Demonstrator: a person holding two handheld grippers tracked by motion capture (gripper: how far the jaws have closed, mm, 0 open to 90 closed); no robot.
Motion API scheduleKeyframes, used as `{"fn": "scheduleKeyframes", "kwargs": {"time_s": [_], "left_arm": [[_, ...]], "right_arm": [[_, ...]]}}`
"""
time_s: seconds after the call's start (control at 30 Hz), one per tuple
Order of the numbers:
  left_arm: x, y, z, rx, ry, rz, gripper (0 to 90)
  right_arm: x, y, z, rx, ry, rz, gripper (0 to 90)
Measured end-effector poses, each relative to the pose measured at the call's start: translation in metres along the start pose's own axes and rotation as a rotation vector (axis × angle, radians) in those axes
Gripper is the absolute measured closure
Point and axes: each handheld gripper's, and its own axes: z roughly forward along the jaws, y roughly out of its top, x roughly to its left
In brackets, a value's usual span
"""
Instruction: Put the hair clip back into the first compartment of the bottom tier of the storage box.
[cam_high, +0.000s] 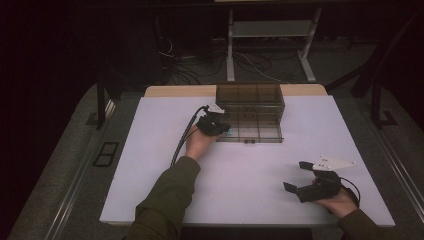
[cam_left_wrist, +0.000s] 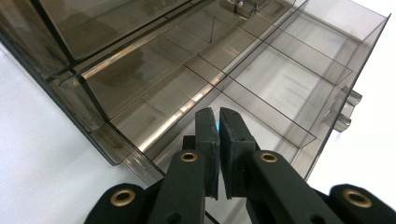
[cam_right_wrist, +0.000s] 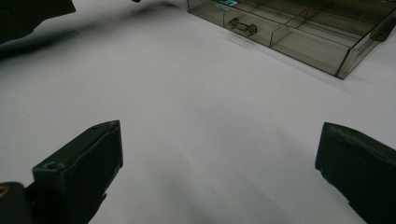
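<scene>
Left gripper (cam_left_wrist: 218, 122) pinches something blue over one open drawer (cam_left_wrist: 261, 79).

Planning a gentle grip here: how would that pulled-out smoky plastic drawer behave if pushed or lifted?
The drawer looks thin-walled and rigid, so probably light and somewhat brittle. Its glossy walls may be slippery. Pushed at its knob, it would likely slide into the cabinet.

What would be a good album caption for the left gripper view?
Left gripper, jaws nearly shut on a small blue thing, poised over the pulled-out drawer of a smoky clear organizer box.

Smoky clear drawer (cam_high: 252, 131) with dividers, pulled out of its cabinet (cam_high: 250, 97), apparently empty.
</scene>
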Motion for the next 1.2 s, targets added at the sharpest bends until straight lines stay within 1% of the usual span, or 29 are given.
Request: {"fn": "scheduleKeyframes", "kwargs": {"time_s": [0.1, 0.2, 0.27, 0.3, 0.4, 0.43, 0.47, 0.5, 0.57, 0.63, 0.67, 0.7, 0.73, 0.77, 0.8, 0.83, 0.87, 0.9, 0.93, 1.0, 1.03, 1.07, 1.1, 1.2], "left_arm": [[0.0, 0.0, 0.001, -0.004, 0.003, -0.009, 84.2], [0.0, 0.0, 0.0, -0.011, -0.003, -0.012, 83.0], [0.0, 0.001, -0.001, -0.01, -0.007, -0.002, 82.2], [-0.002, 0.001, -0.001, -0.019, -0.009, -0.014, 81.3], [-0.002, 0.002, -0.003, -0.027, -0.013, -0.01, 78.6], [-0.003, 0.002, -0.004, -0.034, -0.017, -0.027, 77.7], [-0.002, 0.002, -0.004, -0.043, -0.02, -0.02, 76.9], [-0.002, 0.003, -0.005, -0.039, -0.023, -0.009, 76.0], [-0.004, 0.003, -0.006, -0.052, -0.024, -0.022, 73.1], [-0.004, 0.004, -0.007, -0.062, -0.028, -0.022, 69.9], [-0.005, 0.004, -0.008, -0.062, -0.029, -0.014, 68.7], [-0.006, 0.004, -0.008, -0.071, -0.028, -0.019, 67.1], [-0.006, 0.005, -0.01, -0.068, -0.028, -0.012, 65.6], [-0.007, 0.005, -0.009, -0.087, -0.03, -0.026, 64.1], [-0.008, 0.005, -0.01, -0.086, -0.033, -0.021, 62.8], [-0.007, 0.005, -0.012, -0.077, -0.037, -0.007, 61.0], [-0.008, 0.005, -0.013, -0.078, -0.042, -0.004, 59.7], [-0.01, 0.005, -0.013, -0.095, -0.041, -0.024, 58.3], [-0.01, 0.005, -0.015, -0.079, -0.042, -0.001, 56.7], [-0.012, 0.004, -0.017, -0.093, -0.045, -0.001, 54.9], [-0.013, 0.004, -0.017, -0.107, -0.047, -0.013, 54.0], [-0.013, 0.004, -0.018, -0.111, -0.05, -0.011, 53.2], [-0.014, 0.005, -0.019, -0.116, -0.052, -0.017, 52.0], [-0.015, 0.006, -0.022, -0.125, -0.054, -0.016, 49.3]], "right_arm": [[0.0, 0.0, 0.0, -0.001, 0.001, -0.002, 0.3], [0.0, 0.0, 0.0, -0.002, 0.0, -0.003, 0.3], [0.0, 0.0, 0.0, 0.0, 0.001, -0.002, 0.3], [0.0, 0.0, 0.0, 0.0, 0.001, -0.002, 0.3], [0.0, 0.0, 0.0, 0.001, 0.001, -0.002, 0.3], [0.0, 0.0, 0.0, 0.001, 0.001, -0.002, 0.3], [0.0, 0.0, 0.0, 0.001, 0.001, -0.002, 0.3], [0.0, 0.0, 0.0, 0.001, 0.001, -0.001, 0.3], [0.0, 0.0, 0.0, 0.001, 0.001, -0.002, 0.3], [0.0, 0.0, 0.0, 0.002, 0.002, -0.002, 0.3], [0.0, 0.0, 0.0, 0.003, 0.003, -0.003, 0.3], [0.001, 0.0, 0.0, 0.002, 0.003, -0.003, 0.3], [0.0, 0.0, 0.001, 0.001, 0.003, -0.005, 0.3], [0.0, 0.0, 0.001, 0.001, 0.004, -0.007, 0.3], [0.0, 0.0, 0.001, 0.002, 0.006, -0.009, 0.3], [0.0, 0.0, 0.001, 0.002, 0.005, -0.011, 0.3], [-0.001, 0.001, 0.002, 0.002, 0.006, -0.011, 0.3], [-0.001, 0.001, 0.003, 0.003, 0.008, -0.012, 0.3], [-0.002, 0.001, 0.003, 0.004, 0.012, -0.014, 0.3], [-0.002, 0.002, 0.004, 0.004, 0.019, -0.012, 0.3], [-0.002, 0.002, 0.004, 0.005, 0.02, -0.017, 0.3], [-0.002, 0.002, 0.005, 0.004, 0.022, -0.024, 0.3], [-0.002, 0.002, 0.005, 0.006, 0.026, -0.023, 0.3], [-0.003, 0.002, 0.007, 0.011, 0.033, -0.024, 0.3]]}}
